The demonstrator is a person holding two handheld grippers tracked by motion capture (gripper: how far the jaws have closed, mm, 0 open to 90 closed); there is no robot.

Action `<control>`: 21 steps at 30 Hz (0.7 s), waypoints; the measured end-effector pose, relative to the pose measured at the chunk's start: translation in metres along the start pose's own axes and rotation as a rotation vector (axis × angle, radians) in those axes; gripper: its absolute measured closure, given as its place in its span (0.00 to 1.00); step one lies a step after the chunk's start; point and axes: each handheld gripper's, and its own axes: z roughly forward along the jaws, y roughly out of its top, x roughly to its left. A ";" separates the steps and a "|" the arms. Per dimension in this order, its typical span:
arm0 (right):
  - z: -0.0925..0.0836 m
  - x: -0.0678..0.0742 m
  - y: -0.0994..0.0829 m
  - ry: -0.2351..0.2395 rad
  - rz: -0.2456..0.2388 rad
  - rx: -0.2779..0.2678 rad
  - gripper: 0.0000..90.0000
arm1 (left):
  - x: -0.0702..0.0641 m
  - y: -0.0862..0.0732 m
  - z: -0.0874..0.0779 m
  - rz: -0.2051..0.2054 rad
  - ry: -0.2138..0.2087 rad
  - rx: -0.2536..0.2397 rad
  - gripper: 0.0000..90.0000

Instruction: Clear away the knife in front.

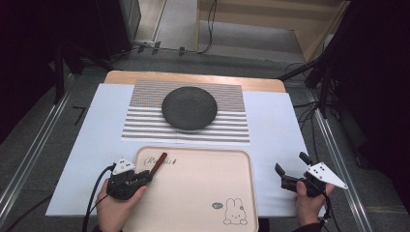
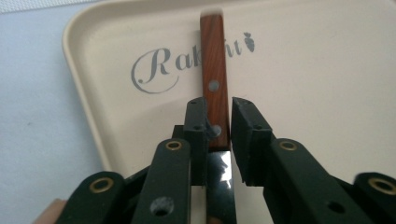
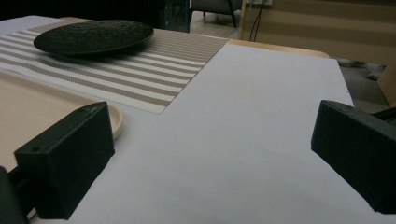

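A counter [image 1: 280, 121] under a white cover carries a striped placemat [image 1: 145, 121] with a dark round plate [image 1: 189, 108] on it. Nearer the person lies a beige rabbit-print tray [image 1: 203, 193]. At the tray's near left corner, the left tongs [image 2: 217, 119] clench a wooden-handled knife [image 2: 215, 70] where handle meets blade. The right tongs [image 1: 291, 166] rest released, right of the tray.
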 end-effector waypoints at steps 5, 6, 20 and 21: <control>0.000 0.000 0.000 0.000 0.000 0.000 0.00 | 0.001 0.002 -0.004 -0.001 0.002 -0.043 0.72; 0.000 0.000 0.000 -0.001 0.002 0.002 0.00 | 0.001 0.004 -0.005 0.013 -0.005 -0.050 0.73; 0.001 0.001 0.000 -0.004 -0.008 0.008 0.00 | -0.010 0.022 0.014 0.180 -0.093 0.027 1.00; 0.001 0.001 0.000 -0.005 -0.005 0.009 0.00 | -0.010 0.022 0.015 0.184 -0.095 0.033 1.00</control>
